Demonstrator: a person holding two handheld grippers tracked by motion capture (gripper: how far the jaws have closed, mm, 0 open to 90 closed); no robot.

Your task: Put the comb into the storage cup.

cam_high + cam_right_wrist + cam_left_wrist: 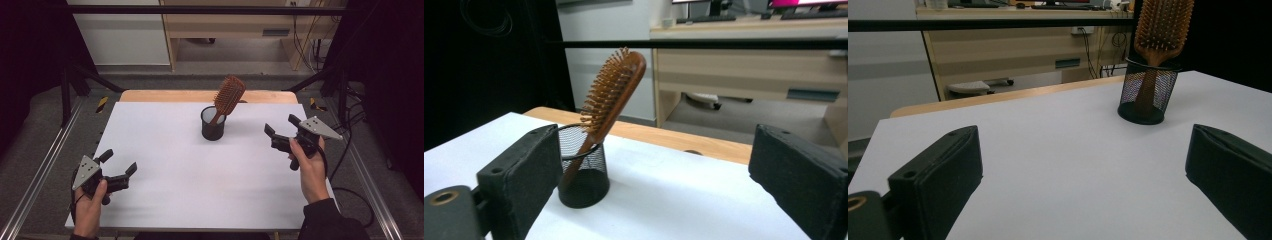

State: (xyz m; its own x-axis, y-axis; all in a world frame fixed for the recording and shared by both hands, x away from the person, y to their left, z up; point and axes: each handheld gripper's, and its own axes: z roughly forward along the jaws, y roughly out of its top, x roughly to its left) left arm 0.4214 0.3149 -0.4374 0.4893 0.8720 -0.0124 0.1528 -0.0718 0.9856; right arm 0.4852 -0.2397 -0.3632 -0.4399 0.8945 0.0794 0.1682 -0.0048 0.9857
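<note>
Both grippers, left [119,161] and right [281,125], are held released; hairbrush [227,97] is stood in mesh cup [213,125] at 12 o'clock.

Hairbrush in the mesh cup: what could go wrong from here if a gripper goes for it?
1. The hairbrush leans handle-down against the rim of the light-looking mesh cup, so a sideways pull might tip the cup over.
2. The bristled head is wide; the right gripper, open and nearest, may slip on the bristles.
3. The left gripper, also open, sits far off, too distant to steady the cup quickly.
</note>
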